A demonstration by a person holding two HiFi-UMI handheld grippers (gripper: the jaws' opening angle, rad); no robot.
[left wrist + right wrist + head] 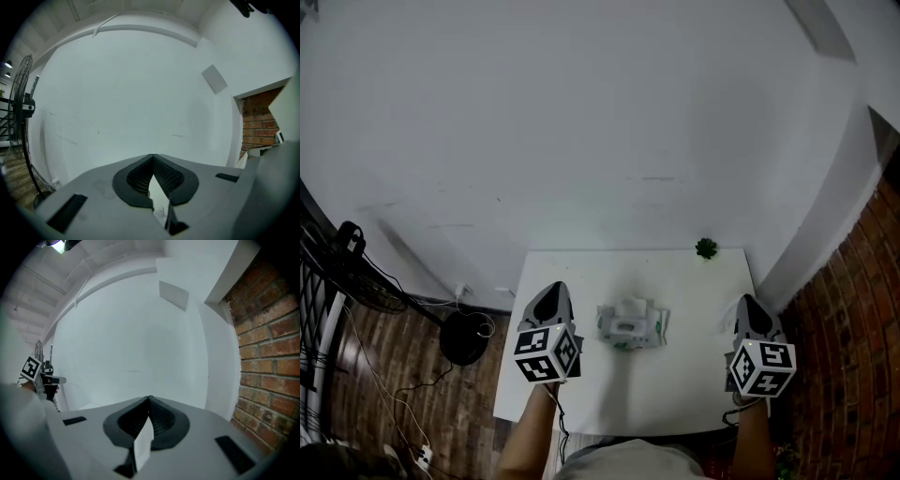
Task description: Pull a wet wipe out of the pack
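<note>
The wet wipe pack [630, 326] lies in the middle of the white table [581, 272]; it is white with green print, and a white fold stands up at its top opening. My left gripper [551, 287] hovers to the pack's left and my right gripper [751, 301] well to its right, both pointing away towards the wall. In the left gripper view the left gripper [153, 155] has its jaw tips touching, with nothing held. The right gripper [149, 397] is also shut at the tips. Neither gripper view shows the pack.
A small green plant [706, 247] sits at the table's far right edge. A floor fan [464, 336] and cables stand on the wooden floor to the left. A brick wall [853, 309] runs along the right, and a white wall [600, 122] lies ahead.
</note>
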